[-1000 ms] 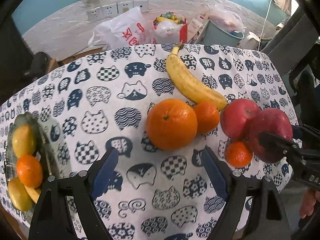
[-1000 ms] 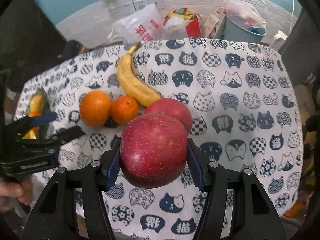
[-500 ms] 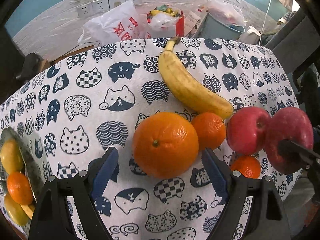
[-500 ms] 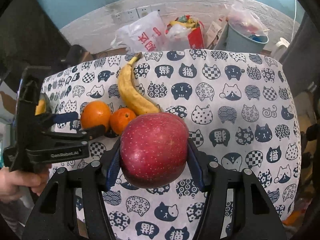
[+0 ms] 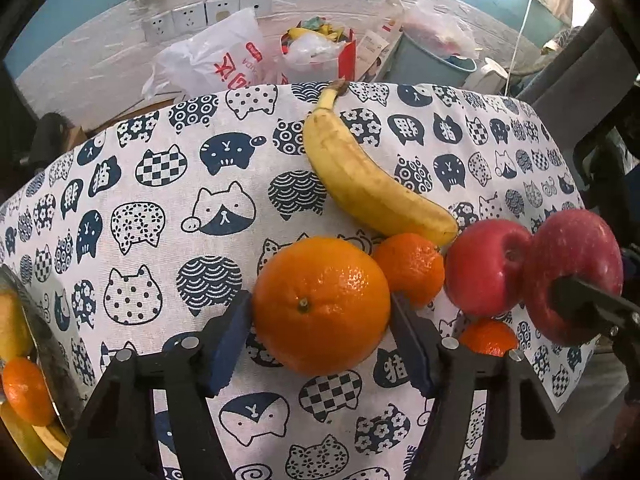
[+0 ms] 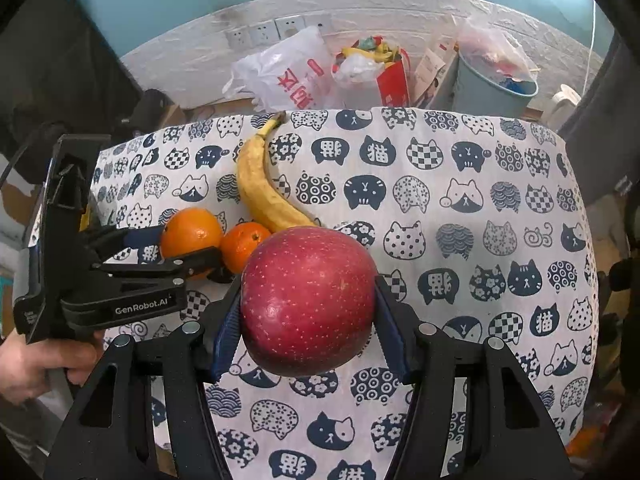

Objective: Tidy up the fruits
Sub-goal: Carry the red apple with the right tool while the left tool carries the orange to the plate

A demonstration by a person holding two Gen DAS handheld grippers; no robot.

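The left gripper (image 5: pixel 320 316) has just been closing, and its blue pads now press both sides of the large orange (image 5: pixel 321 306) resting mid-counter (image 5: pixel 160 216), beside a small mandarin (image 5: pixel 410 268) and banana (image 5: pixel 372 188). The right gripper (image 6: pixel 308 316) clamps a red apple (image 6: pixel 308 300), lifted above the counter's near edge.

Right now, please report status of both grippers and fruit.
Left gripper just closed on big orange. Right gripper holds red apple. Small mandarin touching the orange.
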